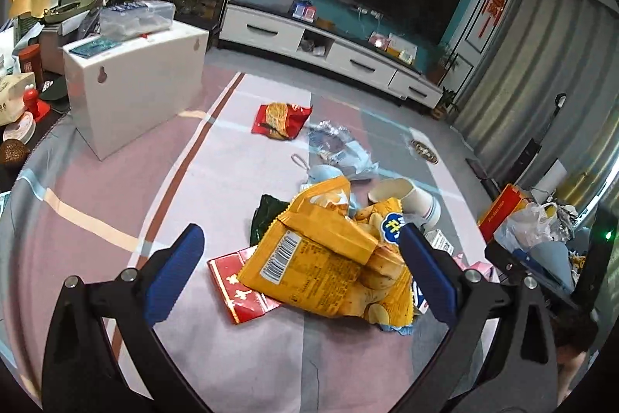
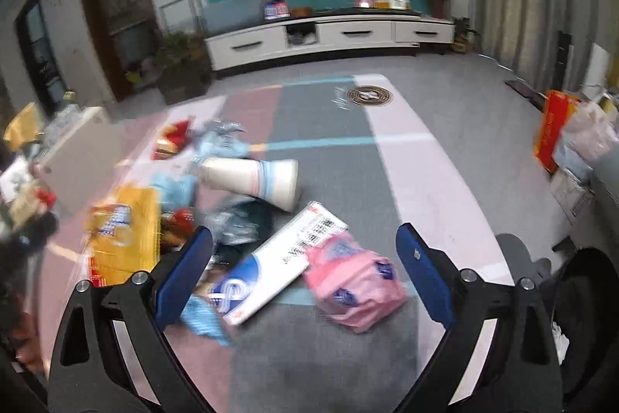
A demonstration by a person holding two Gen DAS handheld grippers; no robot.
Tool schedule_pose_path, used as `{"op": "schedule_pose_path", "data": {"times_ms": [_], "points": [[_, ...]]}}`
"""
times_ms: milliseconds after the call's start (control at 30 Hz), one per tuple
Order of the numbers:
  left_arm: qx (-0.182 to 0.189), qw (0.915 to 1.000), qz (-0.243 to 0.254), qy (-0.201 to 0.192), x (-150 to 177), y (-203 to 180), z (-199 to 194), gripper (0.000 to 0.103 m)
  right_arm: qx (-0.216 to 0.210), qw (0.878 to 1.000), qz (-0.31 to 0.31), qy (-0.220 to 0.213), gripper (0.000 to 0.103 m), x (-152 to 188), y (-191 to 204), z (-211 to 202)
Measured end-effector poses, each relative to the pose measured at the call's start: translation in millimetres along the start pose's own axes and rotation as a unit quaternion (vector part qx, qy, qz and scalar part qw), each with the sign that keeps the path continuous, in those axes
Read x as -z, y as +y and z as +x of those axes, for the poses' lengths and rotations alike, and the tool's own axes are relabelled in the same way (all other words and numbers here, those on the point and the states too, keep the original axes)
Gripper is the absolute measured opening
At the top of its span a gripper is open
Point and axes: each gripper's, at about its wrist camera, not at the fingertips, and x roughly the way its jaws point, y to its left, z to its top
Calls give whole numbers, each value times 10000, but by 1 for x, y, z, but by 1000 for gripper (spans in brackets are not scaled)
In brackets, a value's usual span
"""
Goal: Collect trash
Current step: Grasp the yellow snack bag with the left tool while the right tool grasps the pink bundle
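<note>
We see a yellow chip bag (image 1: 329,266) with a blue logo and black barcode, a red packet (image 1: 280,119), a red flat wrapper (image 1: 240,293) with white crosses, a pink bag (image 2: 354,285), a white-and-blue box (image 2: 271,266), a cream paper cup (image 2: 251,179) with blue bands, and a pink-grey-white striped rug (image 1: 193,180).

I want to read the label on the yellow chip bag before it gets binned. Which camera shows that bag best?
The left wrist view: the yellow chip bag lies sharp and close between the open fingers, barcode and print visible. In the right wrist view the bag sits far left, smeared by motion blur, its print unreadable.
</note>
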Motion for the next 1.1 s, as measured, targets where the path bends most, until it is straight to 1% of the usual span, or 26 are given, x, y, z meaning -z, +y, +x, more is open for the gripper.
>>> {"op": "schedule_pose_path", "data": {"times_ms": [67, 167, 233, 300, 400, 467, 600, 733, 867, 1000, 1100], "points": [[65, 9999, 105, 84, -1, -5, 5, 100, 172, 9998, 81, 66, 94, 4, -4, 8], [72, 9994, 319, 117, -4, -16, 7, 100, 174, 9990, 304, 267, 94, 6, -11, 13], [81, 9988, 474, 110, -8, -22, 8, 100, 141, 9982, 542, 217, 94, 5, -15, 14], [104, 9982, 574, 158, -12, -28, 12, 100, 236, 9980, 563, 192, 94, 4, -16, 17], [261, 9980, 501, 285, -14, -31, 25, 100, 340, 9979, 504, 202, 94, 5, -20, 21], [364, 9972, 465, 466, -9, -32, 38, 100, 378, 9974, 571, 236, 94, 7, -25, 25], [320, 9955, 592, 673, 3, -37, 53, 100, 317, 9969, 641, 320, 94, 10, -29, 31], [265, 9946, 751, 671, 10, -43, 60, 100, 397, 9974, 467, 369, 94, 14, -23, 37], [356, 9949, 626, 712, 12, -40, 64, 100, 449, 9971, 426, 437, 94, 16, -21, 43], [363, 9948, 584, 745, 15, -38, 65, 100, 507, 9965, 412, 515, 94, 19, -22, 49], [359, 9946, 590, 774, 17, -37, 67, 100, 555, 9961, 367, 576, 89, 19, -23, 53]]}}
